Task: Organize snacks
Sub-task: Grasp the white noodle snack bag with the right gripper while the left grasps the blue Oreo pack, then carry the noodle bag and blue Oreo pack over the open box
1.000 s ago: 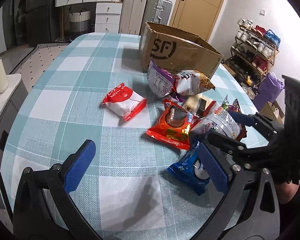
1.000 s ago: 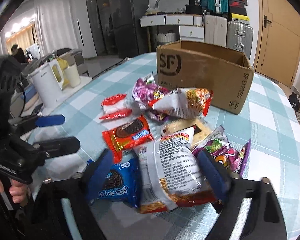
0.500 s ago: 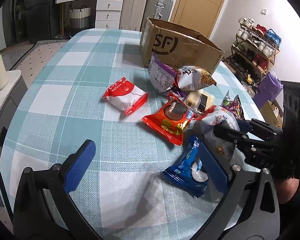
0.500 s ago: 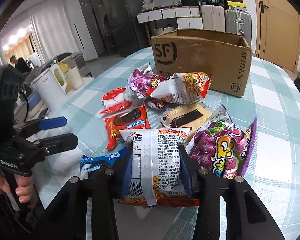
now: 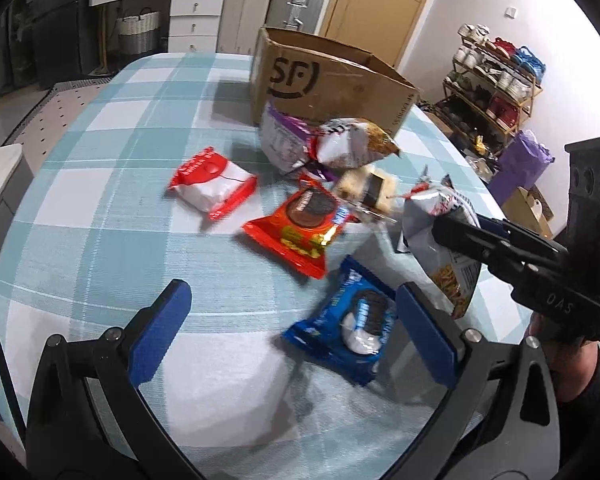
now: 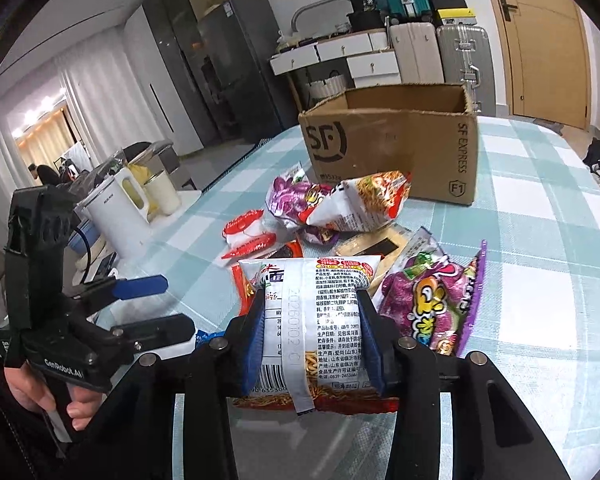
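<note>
My right gripper [image 6: 310, 304] is shut on a white and red noodle packet [image 6: 312, 320] and holds it above the checked table; the packet also shows at the right of the left wrist view [image 5: 440, 240]. My left gripper [image 5: 292, 320] is open and empty, low over the table, with a blue cookie pack [image 5: 354, 316] just inside its right finger. A red cookie pack [image 5: 300, 228], a red and white pack [image 5: 212, 184], two leaning bags [image 5: 324, 148] and a purple bag [image 6: 432, 304] lie before the open SF cardboard box [image 6: 396, 144].
The table's near left edge [image 5: 4, 240] drops off to a counter with a white kettle [image 6: 116, 212] and cups. A shoe rack [image 5: 496, 80] and a purple bag stand beyond the right edge. Drawers and suitcases are at the back.
My right gripper closed on the noodle packet and lifted it off the pile. The left gripper stayed open and drifted slightly nearer the snacks.
</note>
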The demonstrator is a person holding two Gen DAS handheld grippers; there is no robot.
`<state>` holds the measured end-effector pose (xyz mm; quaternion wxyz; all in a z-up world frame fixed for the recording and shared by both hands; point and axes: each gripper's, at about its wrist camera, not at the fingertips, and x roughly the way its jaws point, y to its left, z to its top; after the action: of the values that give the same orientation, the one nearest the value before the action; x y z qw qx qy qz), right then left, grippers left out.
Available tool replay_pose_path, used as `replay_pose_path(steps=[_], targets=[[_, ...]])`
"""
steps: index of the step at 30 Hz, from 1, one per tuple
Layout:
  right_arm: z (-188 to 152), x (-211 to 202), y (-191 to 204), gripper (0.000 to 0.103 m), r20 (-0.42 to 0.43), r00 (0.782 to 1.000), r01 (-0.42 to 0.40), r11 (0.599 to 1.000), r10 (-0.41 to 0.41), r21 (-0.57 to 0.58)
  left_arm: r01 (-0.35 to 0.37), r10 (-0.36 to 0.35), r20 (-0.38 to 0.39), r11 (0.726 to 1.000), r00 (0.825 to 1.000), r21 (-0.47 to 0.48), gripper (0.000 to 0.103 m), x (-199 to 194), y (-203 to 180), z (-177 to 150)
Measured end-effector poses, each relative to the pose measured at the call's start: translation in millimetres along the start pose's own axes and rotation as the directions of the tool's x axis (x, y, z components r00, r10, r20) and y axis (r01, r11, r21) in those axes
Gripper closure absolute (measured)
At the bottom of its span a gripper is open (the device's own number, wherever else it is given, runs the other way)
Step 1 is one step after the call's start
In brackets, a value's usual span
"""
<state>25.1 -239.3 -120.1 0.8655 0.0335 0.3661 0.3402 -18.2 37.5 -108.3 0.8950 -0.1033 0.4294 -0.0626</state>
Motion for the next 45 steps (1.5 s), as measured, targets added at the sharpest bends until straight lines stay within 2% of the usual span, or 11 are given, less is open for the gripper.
replay_pose_path(steps=[12, 22, 24, 26, 27, 29, 32, 45], targets=[[-4.5, -28.7, -1.0, 0.061, 0.057, 0.998, 0.032, 0.999, -0.032, -0.004, -0.021, 0.025, -0.056, 0.997, 0.998, 0.069, 0.001, 18.6, -25.6, -3.5], [-13.4, -46.1, -8.0, 0.061, 0.085, 0.996, 0.035, 0.999, -0.037, 0.016, -0.06, 0.074, -0.108, 0.99, 0.991, 0.129, 0.003, 41.0, -40.5, -11.0], [-14.4, -48.1, -8.4, 0.061, 0.089, 0.995, 0.034, 0.999, -0.035, 0.018, -0.051, 0.068, -0.128, 0.989, 0.989, 0.137, 0.013, 44.3, -42.1, -11.1], [-14.8, -49.1, -8.4, 0.061, 0.091, 0.995, 0.036, 0.999, -0.037, 0.017, -0.031, 0.053, -0.148, 0.989, 0.988, 0.143, 0.032, 47.6, -43.2, -11.4], [-15.1, -49.0, -7.9, 0.061, 0.091, 0.995, 0.037, 0.999, -0.038, 0.016, -0.024, 0.047, -0.154, 0.989, 0.987, 0.148, 0.036, 49.3, -43.5, -11.8], [-15.5, -49.6, -9.0, 0.061, 0.092, 0.995, 0.031, 0.999, -0.033, 0.02, 0.006, 0.018, -0.145, 0.986, 0.989, 0.168, 0.061, 48.1, -45.3, -12.6], [-16.7, -49.8, -10.0, 0.061, 0.092, 0.995, 0.028, 0.999, -0.03, 0.024, 0.043, -0.015, -0.157, 0.983, 0.987, 0.177, 0.061, 47.8, -46.7, -14.0], [-11.9, -53.1, -0.8, 0.061, 0.101, 0.994, 0.029, 1.0, -0.029, 0.006, 0.035, -0.017, -0.095, 0.979, 0.995, 0.198, 0.061, 21.0, -52.4, -8.5]])
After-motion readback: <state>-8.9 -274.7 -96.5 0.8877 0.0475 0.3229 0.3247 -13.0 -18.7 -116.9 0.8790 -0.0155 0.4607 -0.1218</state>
